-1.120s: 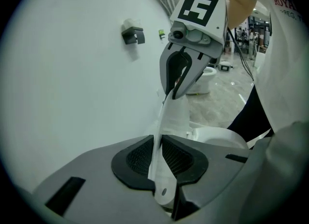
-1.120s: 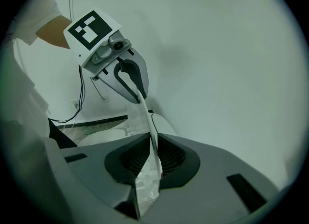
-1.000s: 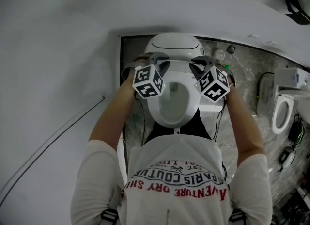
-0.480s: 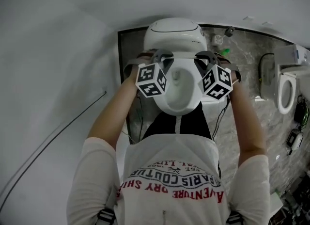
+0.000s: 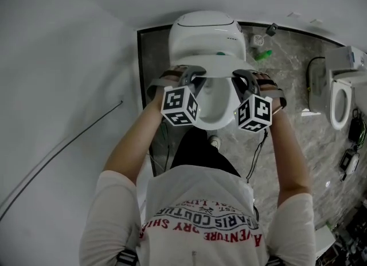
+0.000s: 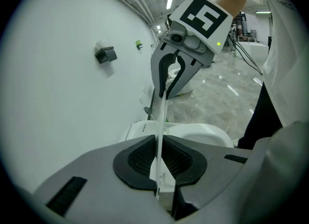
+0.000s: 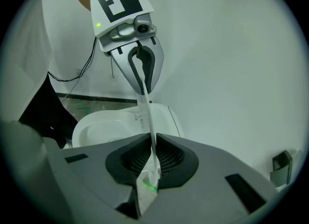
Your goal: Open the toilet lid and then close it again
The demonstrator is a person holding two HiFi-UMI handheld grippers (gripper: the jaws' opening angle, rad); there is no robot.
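Left gripper (image 5: 192, 73) and right gripper (image 5: 243, 77) flank the toilet lid (image 5: 203, 32) in the head view, one on each side edge, with their marker cubes over the open bowl (image 5: 215, 110). Compared with a second ago, the white dome of the lid shows far more of its outer face. Both grippers also sit further out over the bowl, towards the person. I read this as the lid tipping forward off its upright rest, so the closing half of the task is under way and the lid is only partway down.

From the left gripper view, the left gripper (image 6: 158, 156) has its jaws drawn in to a narrow gap, and they have just been closing. The thin edge of the toilet lid (image 6: 161, 117) is pinched between the pads and runs straight across to the right gripper (image 6: 169, 87). The bowl (image 6: 203, 133) lies well below.

From the right gripper view, the right gripper (image 7: 152, 164) has likewise been tightening. Its pads clamp the opposite edge of the toilet lid (image 7: 146, 112), which leads to the left gripper (image 7: 141, 85). The bowl (image 7: 104, 124) is uncovered, so the lid has a good way to swing before it can be let go.
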